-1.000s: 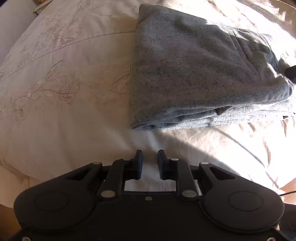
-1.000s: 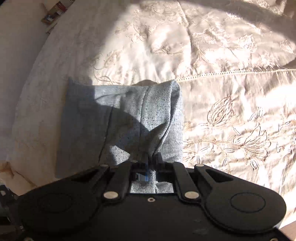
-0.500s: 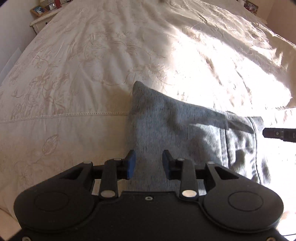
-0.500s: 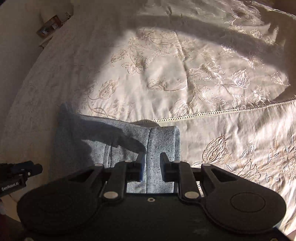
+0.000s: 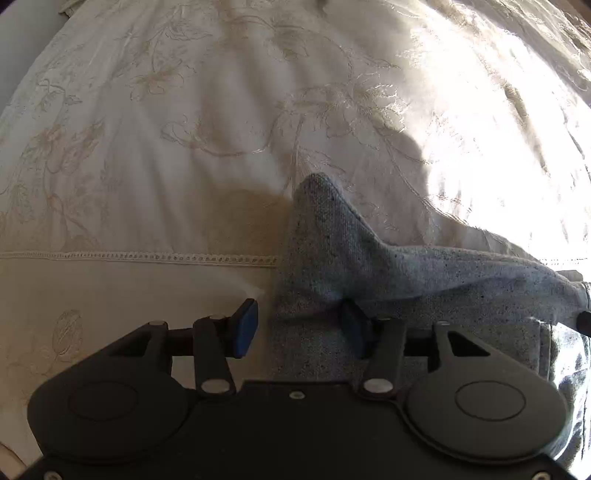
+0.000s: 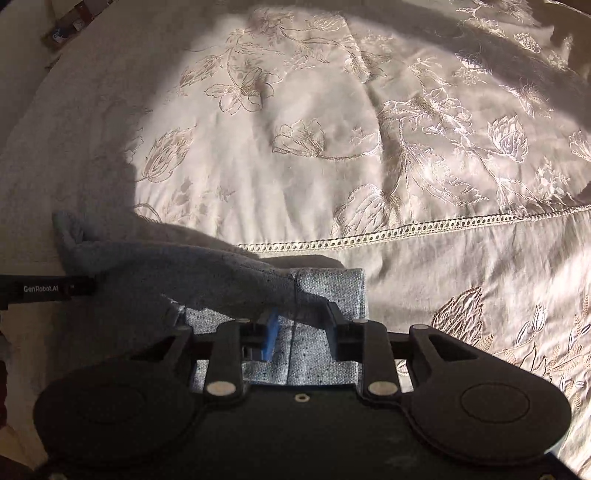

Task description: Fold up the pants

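Note:
The grey speckled pants [image 5: 369,266] lie folded on the bed, and their far left corner [image 5: 314,188] stands up in a peak. My left gripper [image 5: 299,326] points down over that end. Its jaws are opening; cloth lies between them and the blue left pad [image 5: 245,328] is off the fabric. In the right wrist view the pants [image 6: 207,273] run to the left. My right gripper [image 6: 303,326] hangs over their seamed right end [image 6: 332,284]. Its jaws are opening too, with cloth below them and no pinch. The left gripper's finger [image 6: 48,288] shows at the left edge.
A cream bedspread with embroidered flowers [image 5: 184,140] covers the bed, and a lace seam [image 6: 443,225] runs across it behind the pants. Small items sit on a surface past the bed's far left corner [image 6: 66,26]. Strong sunlight washes out the right side [image 5: 498,166].
Both grippers have slid toward the pants' far edge and both pairs of jaws have widened. The right gripper, shut on the fabric a second ago, has let it go.

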